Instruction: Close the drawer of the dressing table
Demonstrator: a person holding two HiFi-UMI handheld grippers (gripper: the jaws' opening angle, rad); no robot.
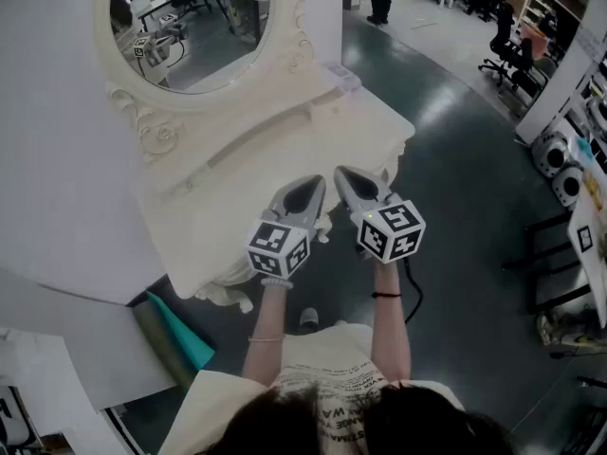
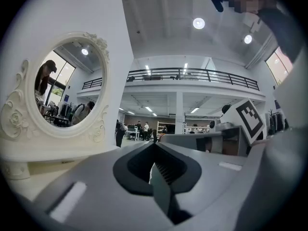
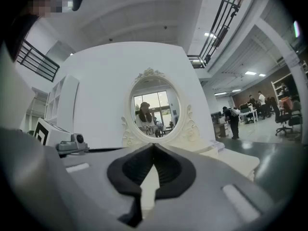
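Observation:
The cream dressing table (image 1: 237,226) with its oval mirror (image 1: 194,27) stands in front of me in the head view. No open drawer shows from above; the table's front face is hidden under its top. My left gripper (image 1: 313,186) and right gripper (image 1: 343,173) are held level, side by side, over the table's front edge. Both are shut with nothing between the jaws. In the left gripper view the left gripper (image 2: 155,144) points past the mirror (image 2: 62,90). From the right gripper (image 3: 153,146) the mirror (image 3: 154,107) lies straight ahead.
A white wall panel (image 1: 57,159) stands left of the table. A teal board (image 1: 180,335) leans by the table's foot. A small flat item (image 1: 341,74) lies at the table's far corner. Black frames (image 1: 550,254) and office chairs (image 1: 507,55) stand to the right.

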